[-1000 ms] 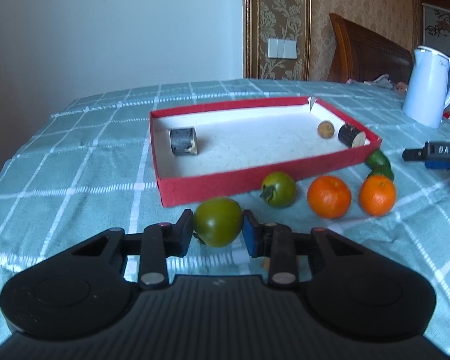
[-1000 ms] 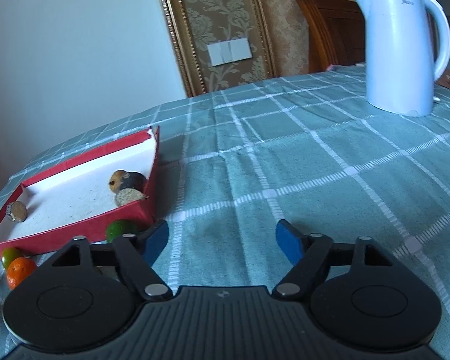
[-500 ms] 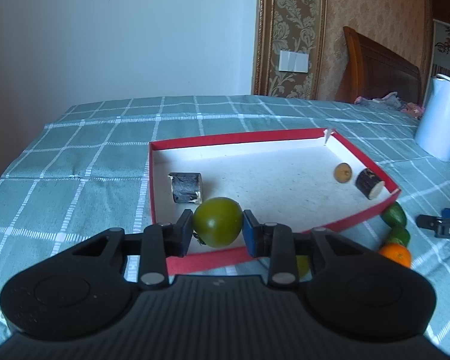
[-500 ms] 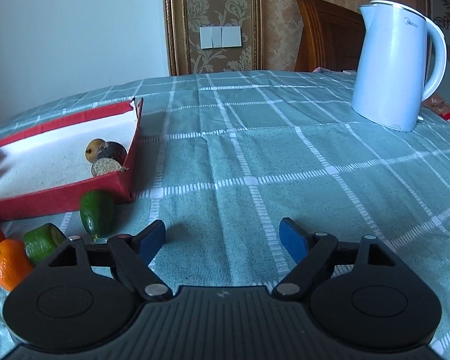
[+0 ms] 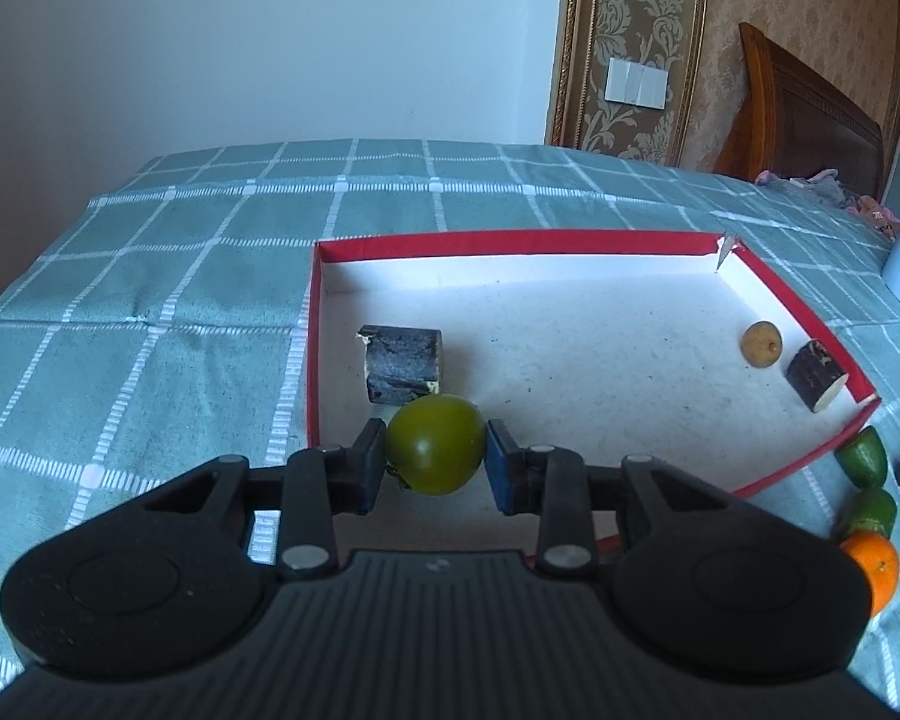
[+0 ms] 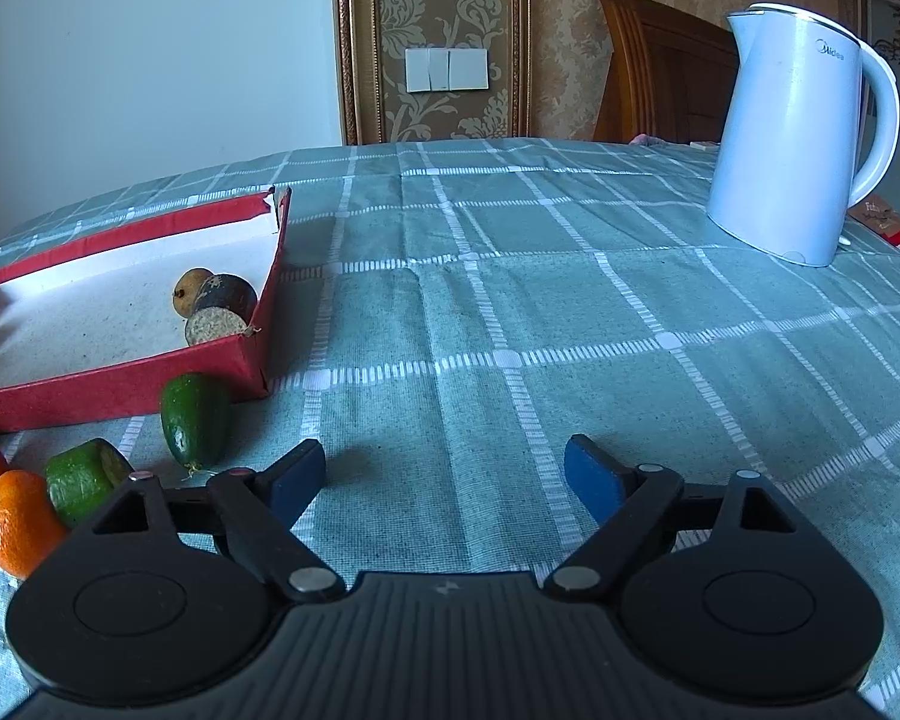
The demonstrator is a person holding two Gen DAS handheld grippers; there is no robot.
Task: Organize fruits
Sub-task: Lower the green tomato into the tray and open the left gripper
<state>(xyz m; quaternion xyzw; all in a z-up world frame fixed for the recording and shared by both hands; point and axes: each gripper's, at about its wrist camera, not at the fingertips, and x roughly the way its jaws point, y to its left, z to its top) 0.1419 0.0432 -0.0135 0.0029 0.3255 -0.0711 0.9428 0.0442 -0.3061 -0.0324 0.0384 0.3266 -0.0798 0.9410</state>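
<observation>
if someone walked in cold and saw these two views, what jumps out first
Probably the green tomato clamped in the left gripper, held over the near left corner of the red tray. Then the white kettle standing far right on the checked tablecloth, with the empty right gripper opening over bare cloth.

Pretty bright daylight overall, sharp focus, soft shadows left of the kettle (image 6: pixel 795 138), and heavy fisheye bending at the edges.

Checked tablecloth (image 6: pixel 510 300) (teal) bears box (image 6: pixel 120 387), kettle (image 6: pixel 792 150).
</observation>
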